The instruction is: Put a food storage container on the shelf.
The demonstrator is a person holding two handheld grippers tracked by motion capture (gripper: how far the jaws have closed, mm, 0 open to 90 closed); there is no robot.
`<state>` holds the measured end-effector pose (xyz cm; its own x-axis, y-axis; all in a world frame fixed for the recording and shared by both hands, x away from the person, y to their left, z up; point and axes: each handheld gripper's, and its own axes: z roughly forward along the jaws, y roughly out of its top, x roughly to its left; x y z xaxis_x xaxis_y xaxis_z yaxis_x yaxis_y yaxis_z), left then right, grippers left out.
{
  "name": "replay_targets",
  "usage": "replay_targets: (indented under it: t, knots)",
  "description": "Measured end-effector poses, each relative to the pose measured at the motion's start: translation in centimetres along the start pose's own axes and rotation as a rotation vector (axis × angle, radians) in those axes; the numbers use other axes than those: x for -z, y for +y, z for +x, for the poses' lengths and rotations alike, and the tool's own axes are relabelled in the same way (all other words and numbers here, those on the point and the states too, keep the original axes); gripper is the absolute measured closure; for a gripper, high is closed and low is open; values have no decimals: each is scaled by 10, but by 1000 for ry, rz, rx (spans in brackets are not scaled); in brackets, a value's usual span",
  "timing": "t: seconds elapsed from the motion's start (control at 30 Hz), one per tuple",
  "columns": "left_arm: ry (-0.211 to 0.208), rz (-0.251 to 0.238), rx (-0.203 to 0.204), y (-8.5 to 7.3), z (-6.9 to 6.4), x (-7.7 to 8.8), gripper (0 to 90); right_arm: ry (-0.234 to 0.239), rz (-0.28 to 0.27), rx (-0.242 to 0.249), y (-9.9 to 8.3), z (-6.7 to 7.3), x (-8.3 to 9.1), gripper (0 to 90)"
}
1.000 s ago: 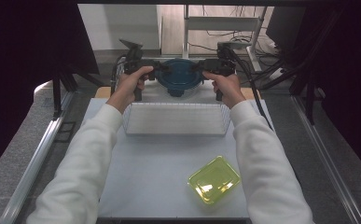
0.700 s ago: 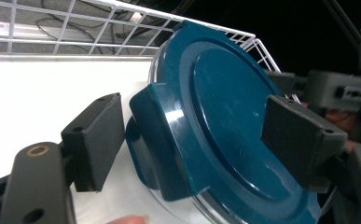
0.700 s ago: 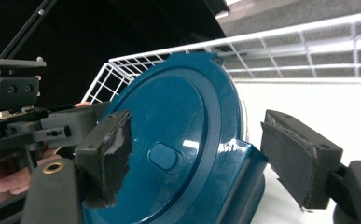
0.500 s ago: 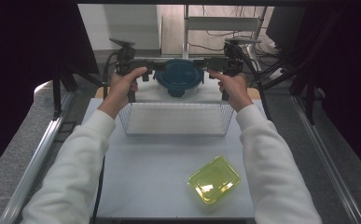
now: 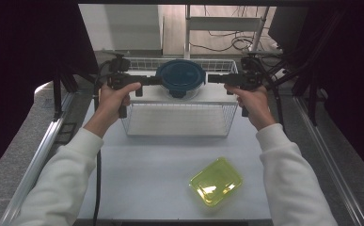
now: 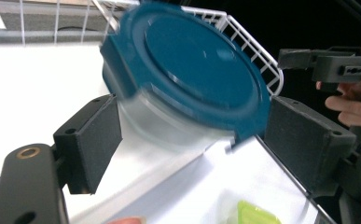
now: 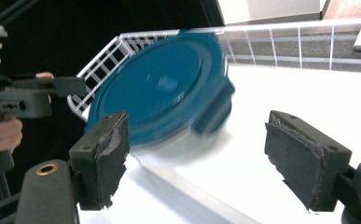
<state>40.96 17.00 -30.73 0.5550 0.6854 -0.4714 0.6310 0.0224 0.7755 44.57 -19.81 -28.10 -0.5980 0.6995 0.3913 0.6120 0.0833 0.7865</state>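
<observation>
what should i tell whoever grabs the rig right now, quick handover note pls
Left gripper: open, jaws just widened, off the container's left side.
Right gripper: open, jaws just widened, off its right side.
Round container with blue lid: sits inside the white wire basket, at its far end, nothing holding it.
Yellow-green lidded box: on the table in front of the basket, untouched.
Done: round container placed in the basket and released.
Left: probably the yellow-green box goes in next.

Round container (image 5: 181,77) in basket (image 5: 179,127), lid (image 5: 216,181) before it
</observation>
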Motion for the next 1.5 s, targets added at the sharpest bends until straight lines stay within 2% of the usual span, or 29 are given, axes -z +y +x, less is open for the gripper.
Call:
replay_targets:
  t: [0.03,0.07,0.1,0.13,0.17,0.23,0.27,0.3,0.33,0.37,0.4,0.47,0.5,0.67,0.7,0.8,0.87,0.93,1.03,1.07,1.1,1.2,1.3,1.4,1.5]
  knots:
    - [18,6,-30,-9,-4,3,185,-9,-2,30,-9,1,9,229]
    - [18,6,-30,-9,-4,3,186,-9,-2,30,-9,1,9,229]
    - [23,10,-70,-19,-8,7,186,-3,-4,49,-19,1,18,236]
    - [23,10,-70,-19,-8,7,185,-3,-4,49,-19,1,18,236]
    - [19,11,-82,-26,-11,10,185,-2,-5,56,-23,1,21,238]
    - [9,9,-97,-41,-16,14,185,-16,-9,88,-40,1,33,240]
    - [9,9,-97,-41,-16,14,185,-18,-9,92,-45,1,35,240]
    - [14,10,-106,-49,-17,16,185,-18,-9,92,-45,1,35,240]
    - [12,15,-110,-55,-18,18,185,-17,-3,96,-60,-3,41,240]
    - [10,19,-111,-60,-18,18,185,-17,-3,96,-60,-3,41,240]
    - [12,32,-110,-74,-18,20,183,-25,11,103,-75,-6,46,240]
    - [22,36,-99,-89,-17,22,183,-26,25,106,-87,-8,50,240]
    - [22,36,-99,-89,-17,22,183,-26,31,109,-96,-10,53,240]
    - [69,57,-125,-120,-17,25,186,-37,44,110,-127,-16,63,246]
    - [79,75,-130,-133,-16,23,187,-46,49,117,-134,-16,65,250]
    - [92,91,-141,-142,-16,23,189,-64,59,126,-150,-17,70,254]
    - [117,105,-156,-153,-16,21,196,-63,76,127,-161,-18,72,254]
    - [121,125,-163,-163,-15,20,196,-62,82,131,-166,-17,73,257]
    - [119,136,-149,-177,-14,19,197,-57,108,147,-184,-13,76,258]
    - [121,142,-147,-180,-12,18,197,-57,108,147,-184,-13,76,258]
    - [122,158,-148,-183,-11,17,197,-69,121,154,-191,-12,77,258]
    - [126,158,-144,-186,-10,17,198,-72,126,153,-196,-12,78,258]
    - [140,165,-159,-191,-11,18,198,-96,140,154,-206,-13,78,260]
    - [154,189,-151,-202,-7,17,199,-113,155,169,-211,-14,77,263]
    - [165,203,-153,-206,-6,15,200,-112,160,167,-212,-15,76,265]
